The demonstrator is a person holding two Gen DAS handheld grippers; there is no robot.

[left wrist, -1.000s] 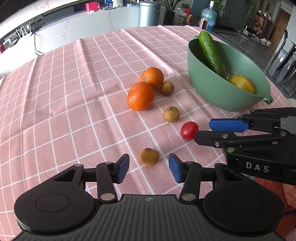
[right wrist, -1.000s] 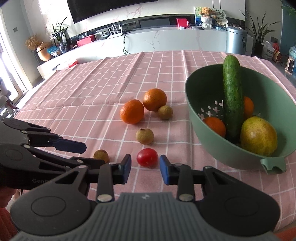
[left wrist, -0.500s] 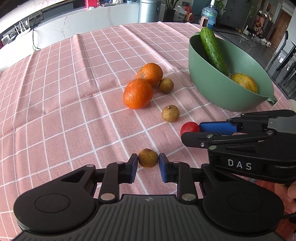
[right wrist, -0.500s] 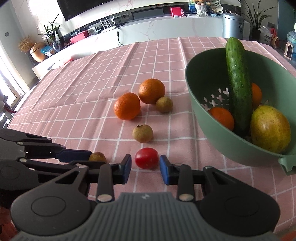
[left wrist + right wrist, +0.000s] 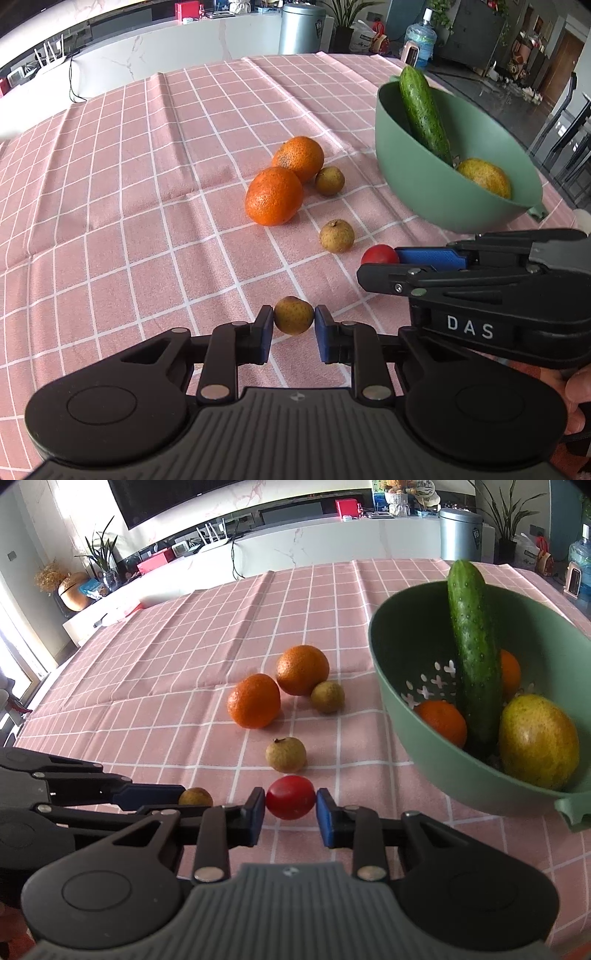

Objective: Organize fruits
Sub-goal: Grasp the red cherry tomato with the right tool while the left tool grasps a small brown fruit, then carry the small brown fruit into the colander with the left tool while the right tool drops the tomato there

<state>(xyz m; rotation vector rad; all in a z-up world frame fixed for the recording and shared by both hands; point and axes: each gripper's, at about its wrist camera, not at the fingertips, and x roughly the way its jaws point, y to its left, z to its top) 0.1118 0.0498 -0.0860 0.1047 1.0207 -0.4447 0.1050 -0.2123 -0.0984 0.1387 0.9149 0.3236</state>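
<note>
A brown longan and a red cherry tomato are sitting pinched between blue pads on the pink checked cloth. 2 oranges and 2 more longans are lying beside the green bowl.

Bright daylight, soft shadows under the fruit; sharp centres, fisheye bending at the edges (dark vignetted corners).

Spread over the pink checked tablecloth: two round oranges touching at centre, small brown longan just right of the rear one, a second longan nearer the camera, red cherry tomato before that. Far right, green plastic colander bowl holding a leaning cucumber
</note>
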